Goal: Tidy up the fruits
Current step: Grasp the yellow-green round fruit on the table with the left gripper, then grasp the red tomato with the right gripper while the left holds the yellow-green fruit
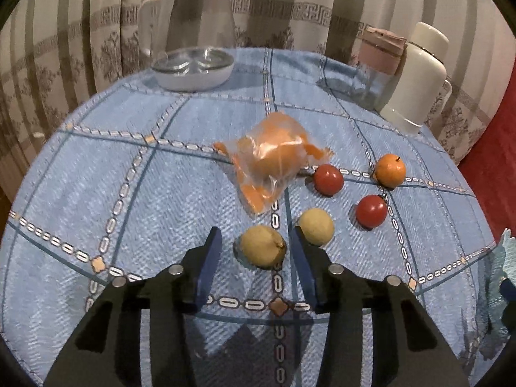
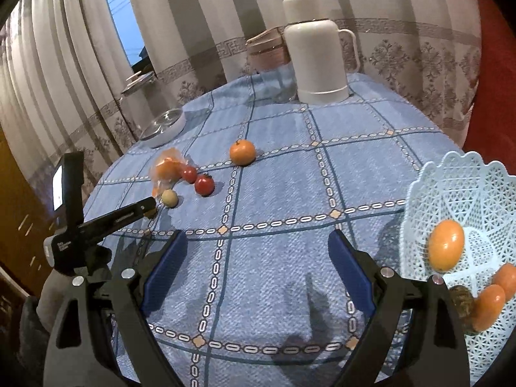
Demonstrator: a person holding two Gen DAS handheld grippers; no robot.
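Fruits lie scattered on a blue checked tablecloth (image 1: 96, 193), largest first: a lattice basket (image 2: 458, 200) at the right edge of the right wrist view, holding an orange fruit (image 2: 446, 245). At centre of the left view sits a clear bag of oranges (image 1: 274, 164), then an orange (image 1: 389, 170) and two tomatoes (image 1: 328, 179) to its right. Lower centre, the left gripper (image 1: 258, 251) flanks a yellow-green fruit (image 1: 262, 250), pads narrow but not touching. The right gripper (image 2: 258, 261) stands wide over bare cloth.
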